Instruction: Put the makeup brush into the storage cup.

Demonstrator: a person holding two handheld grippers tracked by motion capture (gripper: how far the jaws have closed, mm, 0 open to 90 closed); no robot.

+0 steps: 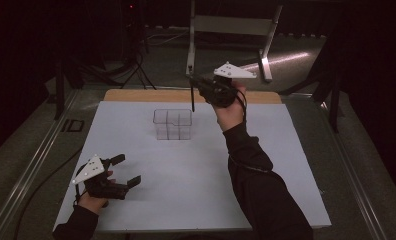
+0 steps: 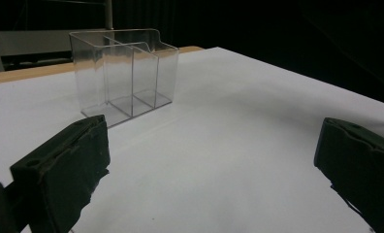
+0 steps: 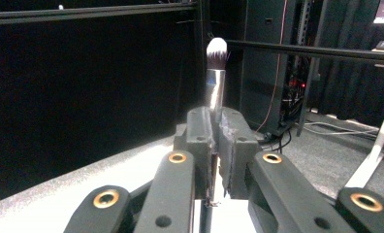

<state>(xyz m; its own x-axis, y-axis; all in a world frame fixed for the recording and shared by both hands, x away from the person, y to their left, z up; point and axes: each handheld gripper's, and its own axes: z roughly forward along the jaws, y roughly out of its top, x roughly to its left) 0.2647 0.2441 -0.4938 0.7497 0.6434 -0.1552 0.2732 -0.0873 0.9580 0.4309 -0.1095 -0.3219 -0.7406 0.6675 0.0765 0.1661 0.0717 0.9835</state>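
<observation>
High view: left gripper (image 1: pixel 126 172) at 7 o'clock near the table (image 1: pixel 196 200) edge, jaws apart, bare sheet all around. Right gripper (image 1: pixel 195 82) raised at 12 o'clock, clamped on a brush (image 1: pixel 193 99) hanging just beyond the clear organizer (image 1: pixel 172 124).

Left gripper view: organizer (image 2: pixel 124 73) at 11 o'clock, open sheet between.

Right gripper view: jaws pressed on the brush (image 3: pixel 216 73), bristles at 12 o'clock.

Organizer (image 2: pixel 124 73): clear hard plastic, glossy, smooth walls and dividers. Table top (image 1: pixel 196 170): matt white sheet, smooth; bare wood strip (image 1: pixel 136 95) along the far edge. Brush (image 3: pixel 216 73): shiny metal ferrule, soft white-tipped bristles. Right gripper (image 3: pixel 218 145): matt black plastic, brass-coloured rivets, rough worn pads clamped on the brush. Left gripper (image 2: pixel 209 165): matt dark pads, coarse, frayed edges.
</observation>
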